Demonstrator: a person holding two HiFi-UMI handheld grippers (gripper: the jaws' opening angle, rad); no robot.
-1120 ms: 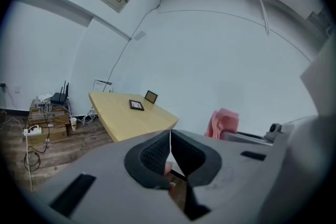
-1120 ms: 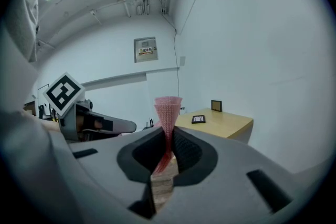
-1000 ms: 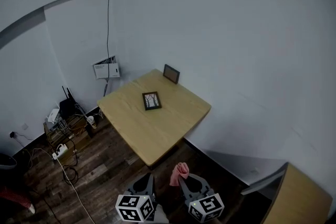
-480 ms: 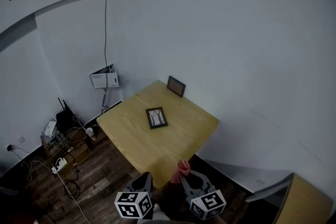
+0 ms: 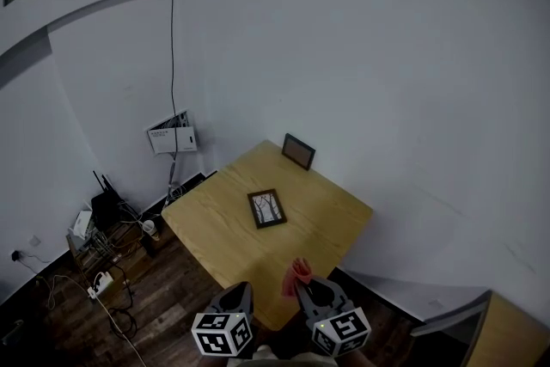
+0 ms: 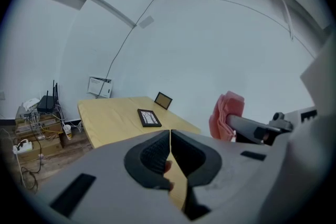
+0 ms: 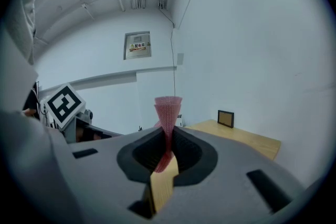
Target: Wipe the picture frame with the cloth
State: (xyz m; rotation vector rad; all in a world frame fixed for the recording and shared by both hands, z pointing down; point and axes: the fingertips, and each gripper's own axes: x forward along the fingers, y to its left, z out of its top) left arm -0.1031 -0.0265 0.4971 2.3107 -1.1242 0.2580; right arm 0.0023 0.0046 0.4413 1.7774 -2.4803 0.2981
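A dark picture frame (image 5: pixel 267 208) (image 6: pixel 149 117) lies flat in the middle of a light wooden table (image 5: pixel 215 223). A second dark frame (image 5: pixel 298 150) (image 7: pixel 226 118) stands upright at the table's far edge by the wall. My right gripper (image 5: pixel 302 291) (image 7: pixel 167 140) is shut on a pink cloth (image 5: pixel 297 273) (image 7: pixel 167 110) that sticks up from its jaws, just over the table's near corner. The pink cloth (image 6: pixel 227 114) also shows in the left gripper view. My left gripper (image 5: pixel 238 298) (image 6: pixel 170 142) is shut with nothing in it, beside the right one.
A wall box (image 5: pixel 173 137) hangs left of the table with a cable running up. On the dark wood floor at the left sit routers, a power strip and tangled cables (image 5: pixel 101 223). Another table's corner (image 5: pixel 507 329) shows at the bottom right. White walls close in behind the table.
Both grippers have come closer to the table together; the table and frames sit nearer and lower in the head view. The pink cloth stays pinched in the right gripper.
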